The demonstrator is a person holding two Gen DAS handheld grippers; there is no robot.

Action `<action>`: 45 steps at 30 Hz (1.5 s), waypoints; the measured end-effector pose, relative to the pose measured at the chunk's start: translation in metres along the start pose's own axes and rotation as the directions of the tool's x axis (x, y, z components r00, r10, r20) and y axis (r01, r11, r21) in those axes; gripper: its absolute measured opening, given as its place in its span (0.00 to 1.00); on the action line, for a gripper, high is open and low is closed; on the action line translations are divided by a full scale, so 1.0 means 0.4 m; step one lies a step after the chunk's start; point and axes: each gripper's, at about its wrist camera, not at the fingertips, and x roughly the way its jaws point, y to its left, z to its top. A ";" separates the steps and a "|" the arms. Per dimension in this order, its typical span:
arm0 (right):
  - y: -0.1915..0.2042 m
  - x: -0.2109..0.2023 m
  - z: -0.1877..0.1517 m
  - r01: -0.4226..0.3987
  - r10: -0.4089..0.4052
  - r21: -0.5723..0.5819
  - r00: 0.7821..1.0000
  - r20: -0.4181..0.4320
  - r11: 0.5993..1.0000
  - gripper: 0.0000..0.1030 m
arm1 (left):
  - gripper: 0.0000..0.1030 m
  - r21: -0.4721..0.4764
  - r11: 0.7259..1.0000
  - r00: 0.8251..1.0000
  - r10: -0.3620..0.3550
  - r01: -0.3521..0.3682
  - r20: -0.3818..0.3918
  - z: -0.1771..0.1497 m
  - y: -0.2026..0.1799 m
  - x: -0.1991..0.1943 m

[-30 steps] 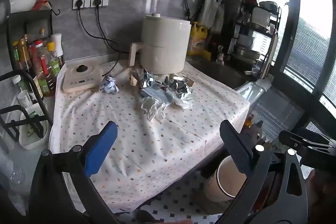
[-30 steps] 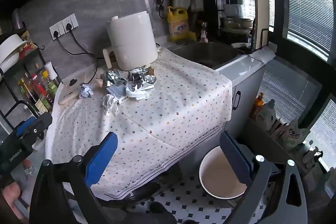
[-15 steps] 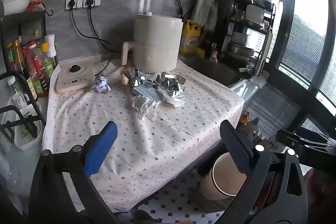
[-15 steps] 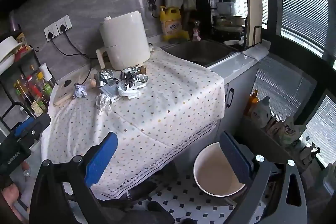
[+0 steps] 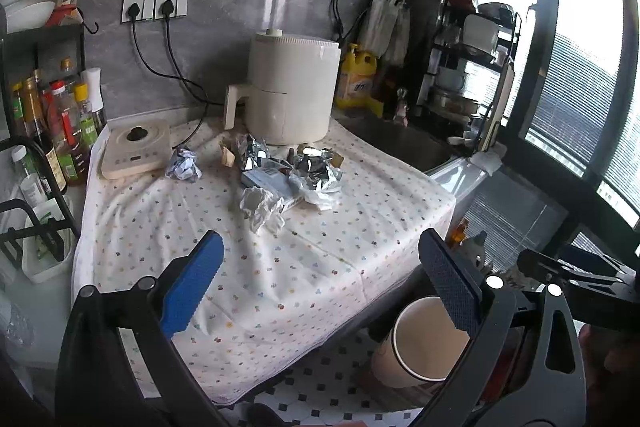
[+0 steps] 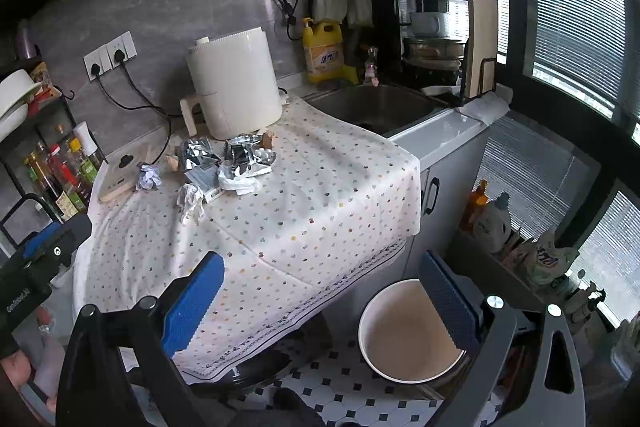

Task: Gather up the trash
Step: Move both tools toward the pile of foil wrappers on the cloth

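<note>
A heap of trash lies on the dotted tablecloth (image 5: 280, 267) in front of the white appliance: crumpled foil (image 5: 316, 169), a flat packet (image 5: 264, 181), a crumpled white paper (image 5: 260, 205) and a separate paper ball (image 5: 183, 165). The same heap (image 6: 236, 167) and paper ball (image 6: 147, 178) show in the right wrist view. A white bin (image 6: 404, 335) stands on the tiled floor beside the table; it also shows in the left wrist view (image 5: 416, 343). My left gripper (image 5: 320, 287) is open and empty, short of the table's near edge. My right gripper (image 6: 320, 303) is open and empty, above the table corner and the bin.
A white air fryer (image 5: 290, 91) and a flat induction hob (image 5: 134, 147) stand at the back of the table. A bottle rack (image 5: 52, 123) is at the left. A sink (image 6: 376, 107) and dish rack (image 6: 444, 39) are at the right. Cleaning bottles (image 6: 492, 215) stand by the window.
Both grippers have drifted a little, so the table and trash shifted slightly in each view. Both stay open and empty. The trash has not moved.
</note>
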 end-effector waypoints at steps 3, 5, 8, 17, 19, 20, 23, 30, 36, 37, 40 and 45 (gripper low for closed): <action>-0.002 0.000 0.003 0.001 -0.001 0.000 1.000 0.001 1.000 0.93 | 0.94 0.000 1.000 1.000 -0.001 0.001 0.001 0.003 -0.001 -0.001; -0.006 0.001 0.008 0.002 -0.002 0.004 1.000 0.002 1.000 0.93 | 0.94 0.002 1.000 1.000 0.000 0.000 0.002 0.005 -0.003 0.000; -0.012 0.004 0.015 0.001 -0.001 0.003 1.000 0.003 1.000 0.93 | 0.94 -0.002 1.000 1.000 0.000 0.000 -0.002 0.007 -0.002 0.001; -0.017 0.008 0.034 0.001 -0.001 -0.010 1.000 0.022 1.000 0.93 | 0.94 -0.015 1.000 1.000 0.018 -0.018 0.009 0.024 -0.014 -0.001; -0.019 0.010 0.038 -0.003 0.003 -0.013 1.000 0.025 1.000 0.93 | 0.94 -0.018 1.000 1.000 0.026 -0.026 0.014 0.023 -0.017 -0.003; -0.020 0.012 0.039 -0.008 0.008 -0.014 1.000 0.023 1.000 0.93 | 0.94 -0.020 0.999 0.999 0.030 -0.029 0.015 0.024 -0.017 -0.004; -0.024 0.017 0.040 -0.020 0.021 -0.019 1.000 0.016 1.000 0.93 | 0.94 -0.026 0.999 0.999 0.038 -0.038 0.016 0.021 -0.021 -0.008; -0.023 0.015 0.045 -0.018 0.020 -0.040 0.999 0.040 0.999 0.93 | 0.94 -0.035 0.997 0.997 0.068 -0.067 0.027 0.020 -0.024 -0.028; -0.030 0.021 0.049 -0.027 0.028 -0.020 0.999 0.037 0.999 0.93 | 0.94 -0.044 0.995 0.996 0.088 -0.086 0.035 0.023 -0.017 -0.048; -0.031 0.020 0.050 -0.029 0.029 -0.014 0.999 0.040 0.999 0.93 | 0.94 -0.042 0.995 0.995 0.090 -0.088 0.035 0.023 -0.018 -0.049; -0.037 0.023 0.049 -0.029 0.028 0.005 0.999 0.041 1.000 0.93 | 0.94 -0.034 0.995 0.995 0.095 -0.094 0.037 0.021 -0.017 -0.055; -0.035 0.025 0.052 -0.027 0.026 0.018 0.999 0.047 0.999 0.93 | 0.94 -0.037 0.995 0.994 0.099 -0.097 0.040 0.020 -0.011 -0.059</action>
